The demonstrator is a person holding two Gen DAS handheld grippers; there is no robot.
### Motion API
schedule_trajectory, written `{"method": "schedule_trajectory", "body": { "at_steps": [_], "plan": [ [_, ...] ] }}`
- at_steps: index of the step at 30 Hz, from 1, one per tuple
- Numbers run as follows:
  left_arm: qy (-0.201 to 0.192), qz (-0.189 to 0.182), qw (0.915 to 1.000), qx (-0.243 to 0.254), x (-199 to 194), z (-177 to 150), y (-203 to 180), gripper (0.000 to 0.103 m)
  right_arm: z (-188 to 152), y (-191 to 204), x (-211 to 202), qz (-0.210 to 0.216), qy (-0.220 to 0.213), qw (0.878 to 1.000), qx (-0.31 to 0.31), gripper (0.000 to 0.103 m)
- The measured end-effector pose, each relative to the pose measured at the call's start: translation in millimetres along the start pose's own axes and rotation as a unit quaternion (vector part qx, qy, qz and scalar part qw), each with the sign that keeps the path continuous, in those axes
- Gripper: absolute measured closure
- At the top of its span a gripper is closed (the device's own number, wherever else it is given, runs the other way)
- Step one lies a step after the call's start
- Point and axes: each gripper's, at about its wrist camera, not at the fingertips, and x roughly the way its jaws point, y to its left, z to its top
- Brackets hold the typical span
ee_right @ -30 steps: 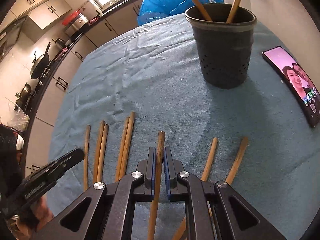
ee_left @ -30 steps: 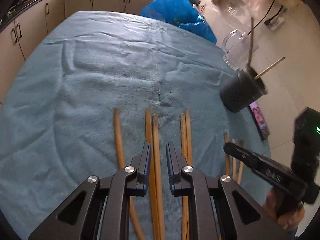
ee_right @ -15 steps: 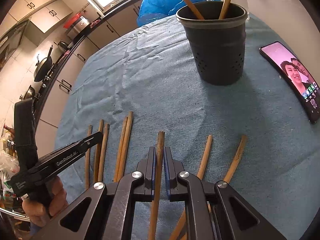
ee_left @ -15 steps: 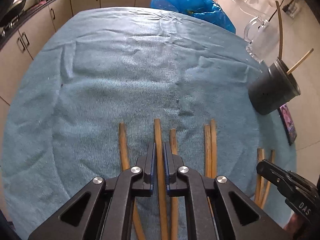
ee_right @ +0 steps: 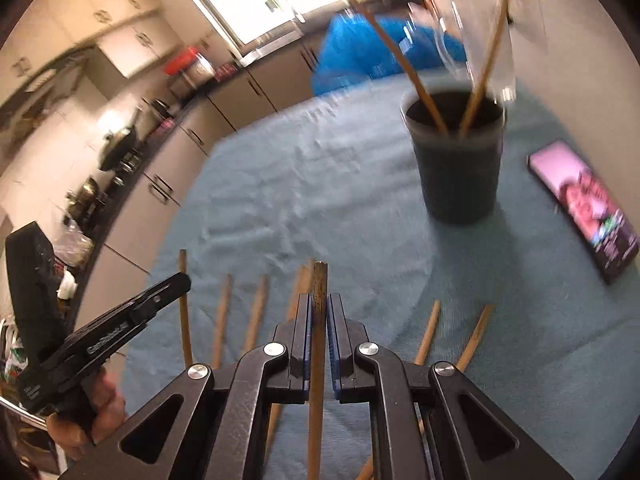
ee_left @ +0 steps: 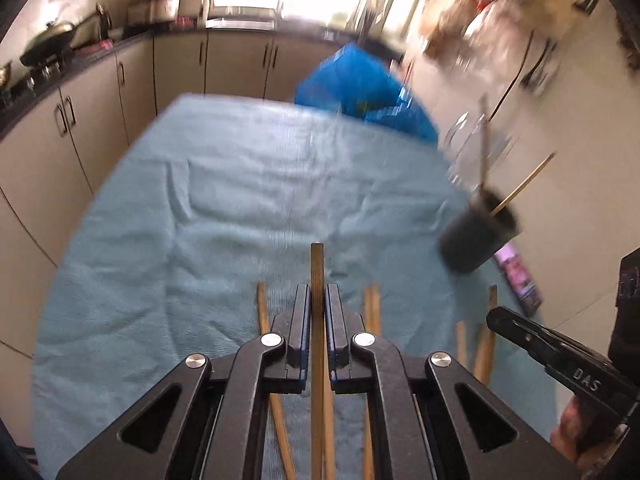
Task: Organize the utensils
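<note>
Right wrist — two chopsticks [ee_right: 400, 56] in holder [ee_right: 458, 168], one clamped [ee_right: 319, 304].

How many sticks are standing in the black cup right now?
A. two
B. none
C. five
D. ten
A: in the right wrist view two chopsticks lean out of the black cup, crossing apart like a V, and the left wrist view also shows just two poking out of it.
</note>
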Motion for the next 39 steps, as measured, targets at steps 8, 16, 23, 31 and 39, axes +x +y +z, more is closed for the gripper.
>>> {"method": "schedule_trajectory", "body": {
  "at_steps": [8, 16, 23, 31, 39],
  "plan": [
    [-0.089, -0.005, 0.996, 0.012, -79, -5, -9, 0.097, -10, 44, -78, 0.014, -0.133, 0.987, -0.084, 0.095],
    [-0.116, -0.008, 0.9931, 0.014, -102, -5, -15, 0.097, -15, 53, -107, 0.013, -0.183, 0.978, -0.099, 0.096],
    [-0.12, -0.008, 0.9926, 0.016, -109, -3, -16, 0.097, -11, 47, -116, 0.013, -0.197, 0.977, -0.085, 0.096],
    [-0.122, -0.009, 0.9923, 0.019, -112, -1, -19, 0.097, -10, 42, -123, 0.015, -0.208, 0.975, -0.08, 0.096],
    [-0.125, -0.013, 0.9919, 0.021, -116, 0, -23, 0.097, -7, 34, -128, 0.014, -0.214, 0.974, -0.074, 0.096]
  ]
}}
